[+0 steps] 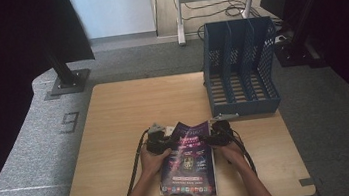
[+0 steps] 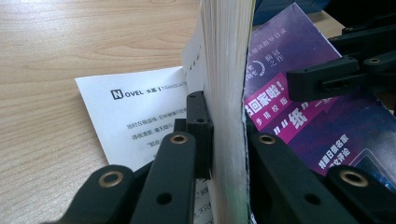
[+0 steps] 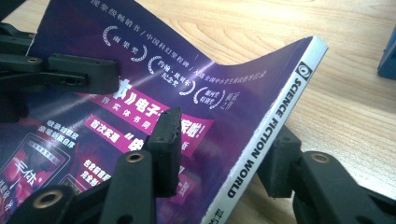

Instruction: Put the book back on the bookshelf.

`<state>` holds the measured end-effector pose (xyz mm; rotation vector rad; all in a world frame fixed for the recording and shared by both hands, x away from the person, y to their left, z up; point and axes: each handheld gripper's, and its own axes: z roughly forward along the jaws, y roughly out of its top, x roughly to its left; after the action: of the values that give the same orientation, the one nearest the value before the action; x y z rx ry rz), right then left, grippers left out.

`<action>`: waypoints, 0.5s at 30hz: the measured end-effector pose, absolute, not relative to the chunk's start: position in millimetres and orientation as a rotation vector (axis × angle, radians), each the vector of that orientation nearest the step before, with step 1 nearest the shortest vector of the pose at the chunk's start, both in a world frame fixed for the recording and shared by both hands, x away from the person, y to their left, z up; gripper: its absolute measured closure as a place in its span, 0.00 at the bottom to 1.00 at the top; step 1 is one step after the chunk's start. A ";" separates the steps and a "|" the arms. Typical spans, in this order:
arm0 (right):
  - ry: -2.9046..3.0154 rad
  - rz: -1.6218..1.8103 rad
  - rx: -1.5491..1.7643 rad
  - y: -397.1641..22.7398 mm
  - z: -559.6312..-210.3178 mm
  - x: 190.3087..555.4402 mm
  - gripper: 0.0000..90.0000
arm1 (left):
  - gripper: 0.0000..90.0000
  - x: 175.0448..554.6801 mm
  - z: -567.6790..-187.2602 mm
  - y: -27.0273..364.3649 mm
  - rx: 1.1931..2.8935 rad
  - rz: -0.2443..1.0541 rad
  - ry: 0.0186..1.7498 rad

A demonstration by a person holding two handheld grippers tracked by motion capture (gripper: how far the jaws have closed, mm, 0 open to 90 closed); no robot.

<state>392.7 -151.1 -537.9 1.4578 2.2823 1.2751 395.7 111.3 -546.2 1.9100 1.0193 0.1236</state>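
A thick magazine (image 1: 186, 159) with a purple cover lies on the wooden table (image 1: 114, 115) in front of the person, its far end raised between both grippers. My left gripper (image 2: 226, 121) is shut on the magazine's page edge (image 2: 224, 70), one jaw on each side of the page block. A white printed page (image 2: 135, 116) lies flat on the table beside it. My right gripper (image 3: 226, 128) straddles the white spine (image 3: 266, 135): one finger (image 3: 166, 140) is over the cover and the other sits under the spine, and the jaws stand wider than the magazine is thick.
A blue three-slot file rack (image 1: 242, 69) stands at the table's far right, just beyond the grippers. Bare wood stretches left and ahead of the magazine. Black stands and cables are on the floor behind the table.
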 end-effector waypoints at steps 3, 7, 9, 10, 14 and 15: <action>2.292 1.257 1.441 -149.9 -533.8 393.2 0.68 | 0.93 395.7 -546.1 111.4 1.910 0.125 1.019; 2.317 1.238 1.444 -149.6 -533.1 394.1 0.70 | 0.93 395.4 -545.8 111.0 1.907 0.126 1.018; 2.324 1.240 1.448 -149.0 -534.2 394.0 0.70 | 0.93 395.4 -545.8 111.0 1.906 0.125 1.018; 2.324 1.240 1.447 -148.8 -534.4 394.0 0.71 | 0.93 395.4 -545.8 111.0 1.906 0.125 1.018; 2.332 1.239 1.441 -148.2 -533.6 394.3 0.73 | 0.93 395.3 -545.7 110.8 1.905 0.126 1.020; 2.334 1.239 1.444 -148.2 -533.2 394.4 0.74 | 0.93 395.2 -545.5 110.8 1.904 0.128 1.019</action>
<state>394.4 -148.2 -533.2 1.4442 2.3341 1.2386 395.2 110.8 -545.5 1.9041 1.0190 0.1277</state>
